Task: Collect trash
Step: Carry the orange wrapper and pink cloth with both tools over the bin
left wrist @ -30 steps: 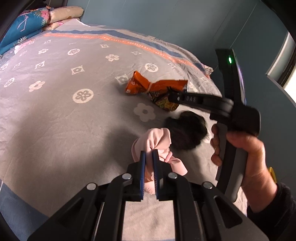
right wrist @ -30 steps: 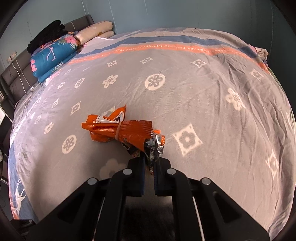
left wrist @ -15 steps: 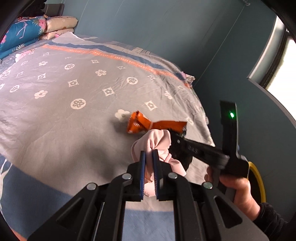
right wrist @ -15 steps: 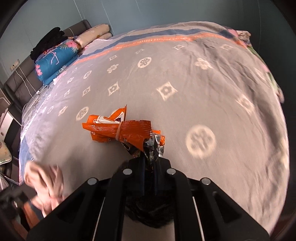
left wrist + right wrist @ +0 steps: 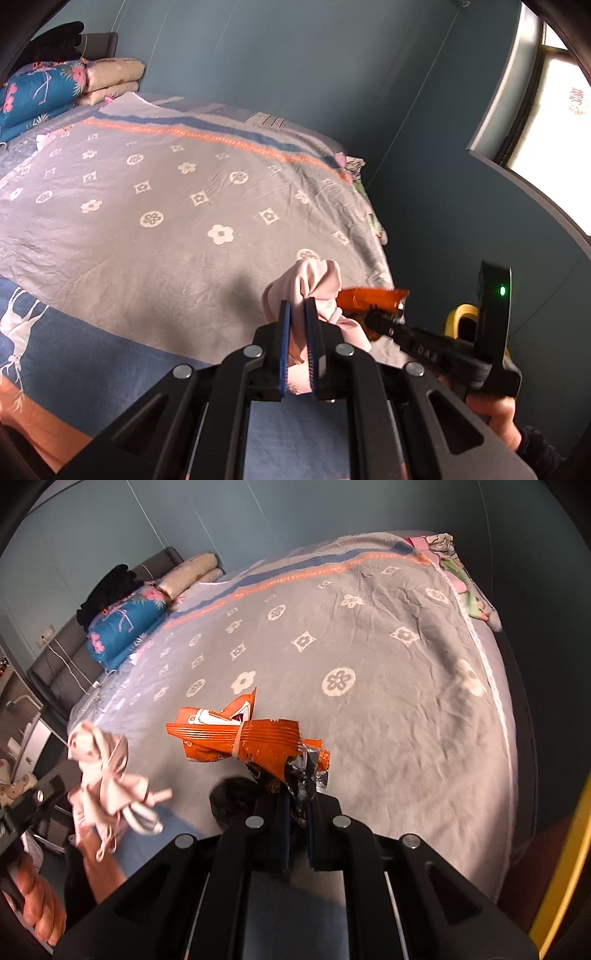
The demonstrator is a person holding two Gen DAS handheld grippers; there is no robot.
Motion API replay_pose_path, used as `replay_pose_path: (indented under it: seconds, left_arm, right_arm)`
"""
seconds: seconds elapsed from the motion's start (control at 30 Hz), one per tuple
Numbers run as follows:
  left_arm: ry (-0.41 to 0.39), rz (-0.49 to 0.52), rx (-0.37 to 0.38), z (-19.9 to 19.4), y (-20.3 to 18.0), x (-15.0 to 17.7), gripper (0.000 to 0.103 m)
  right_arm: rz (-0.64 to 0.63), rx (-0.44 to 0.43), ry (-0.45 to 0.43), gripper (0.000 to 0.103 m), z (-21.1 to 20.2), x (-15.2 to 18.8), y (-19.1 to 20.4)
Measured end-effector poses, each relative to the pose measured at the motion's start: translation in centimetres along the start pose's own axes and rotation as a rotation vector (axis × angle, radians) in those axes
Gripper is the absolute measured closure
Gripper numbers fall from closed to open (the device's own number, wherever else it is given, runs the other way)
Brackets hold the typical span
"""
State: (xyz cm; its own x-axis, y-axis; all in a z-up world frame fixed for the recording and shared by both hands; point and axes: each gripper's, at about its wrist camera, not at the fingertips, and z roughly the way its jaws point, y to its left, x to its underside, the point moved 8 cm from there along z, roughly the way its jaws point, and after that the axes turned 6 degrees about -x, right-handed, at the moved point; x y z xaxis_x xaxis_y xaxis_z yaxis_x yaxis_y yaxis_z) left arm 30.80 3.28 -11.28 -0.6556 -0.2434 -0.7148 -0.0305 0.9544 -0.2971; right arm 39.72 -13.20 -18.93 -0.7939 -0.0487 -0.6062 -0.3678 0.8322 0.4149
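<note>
The left gripper's [image 5: 298, 314] fingers [image 5: 284, 332] were clenched on a bunched pink cloth [image 5: 306, 284], which stuck up between the blue pads and hung clear of the bed [image 5: 147, 192]. In the right wrist view the same cloth [image 5: 107, 775] showed at the left edge, held aloft by the left gripper, with the person's left hand [image 5: 37, 904] below it. The right gripper's [image 5: 297, 801] fingers [image 5: 282, 823] were clenched on a crumpled orange snack wrapper [image 5: 240, 738], gripped by its dark, foil-lined end; the rest of the wrapper stuck out to the left, off the bedcover. A dark shadow [image 5: 232, 797] lay on the cover just under it.

In the left wrist view, going from left to right: folded blue flowered bedding [image 5: 33, 99] and a beige pillow [image 5: 110, 77] were stacked at the head of the bed, then came the grey flower-patterned cover with its orange and blue stripe, then the pink cloth near the bed's foot corner. Just to the right of the cloth, the wrapper [image 5: 369, 297] showed beside it, in the right gripper [image 5: 373, 317], whose handle sat in the person's right hand [image 5: 495, 417]. Behind that gripper a yellow rim [image 5: 460, 314] showed, partly hidden, against the dark blue wall [image 5: 332, 66]. A bright window [image 5: 554, 122] filled the upper right corner.
</note>
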Motion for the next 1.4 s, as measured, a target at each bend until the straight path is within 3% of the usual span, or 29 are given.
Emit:
replay_pose_path:
  seconds: [0.27,0.77,1.2,1.4]
  left_arm:
    - [-0.081,0.040,0.027,-5.3,-2.8,-0.6,0.096]
    - [-0.224,0.130,0.098,-15.0,-8.8,-1.4,0.096]
    - [-0.274,0.238,0.169,-18.9,-15.3,-0.7,0.095]
    - [-0.282,0.295,0.201,-19.1,-18.4,-0.4,0.095]
  right_arm:
    - [-0.012,-0.049,-0.089,0.096,-7.1,1.7,1.7]
    - [0.002,-0.032,-0.313,0.096,-20.8,1.1,1.9]
    - [-0.008,0.055,-0.481,0.096,-31.6,2.2,0.3]
    - [-0.003,0.092,-0.513,0.096,-34.3,2.7,-0.3]
